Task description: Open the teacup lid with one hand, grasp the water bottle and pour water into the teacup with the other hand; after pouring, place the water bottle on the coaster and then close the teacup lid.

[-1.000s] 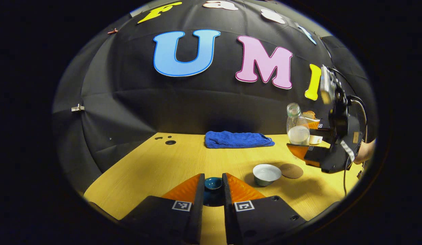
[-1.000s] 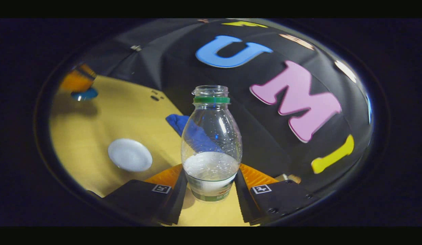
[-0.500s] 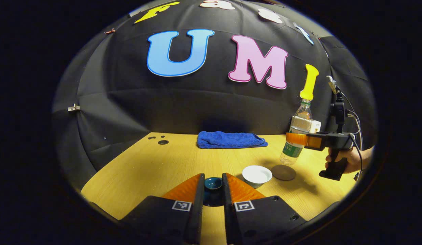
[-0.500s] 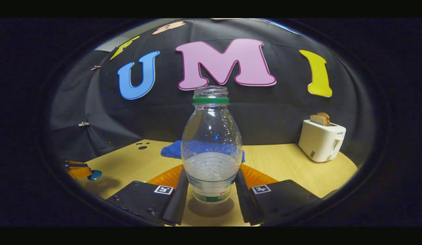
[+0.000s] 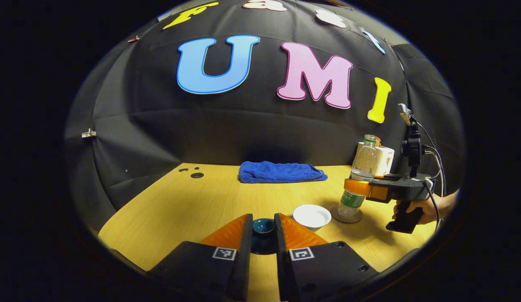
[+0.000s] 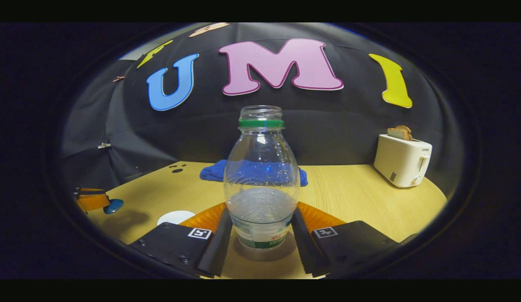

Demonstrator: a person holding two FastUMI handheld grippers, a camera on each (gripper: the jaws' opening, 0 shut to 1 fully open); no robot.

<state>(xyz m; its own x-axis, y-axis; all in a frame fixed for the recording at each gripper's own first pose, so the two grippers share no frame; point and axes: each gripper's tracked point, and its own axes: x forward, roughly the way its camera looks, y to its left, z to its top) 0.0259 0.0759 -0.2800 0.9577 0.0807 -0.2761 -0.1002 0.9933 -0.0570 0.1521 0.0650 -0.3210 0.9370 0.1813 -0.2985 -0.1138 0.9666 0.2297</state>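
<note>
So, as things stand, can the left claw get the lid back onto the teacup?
Probably yes: the left claw holds the lid, and bare table lies between it and the open teacup; the bottle stands beyond, on the coaster.

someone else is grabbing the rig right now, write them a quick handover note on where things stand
Left hand-held gripper: shut on the teacup lid, held above the table, off the cup.
Right hand-held gripper: shut on the water bottle, upright, cap off, part full.
Bottle base sits on or just over the coaster; contact is hard to judge.
Teacup stands uncovered just left of the coaster in the left gripper view. Its water level can't be judged.
Done: lid off, bottle brought to the coaster.
Left: release the bottle, back the right hand-held gripper away, then set the lid on the teacup.
</note>
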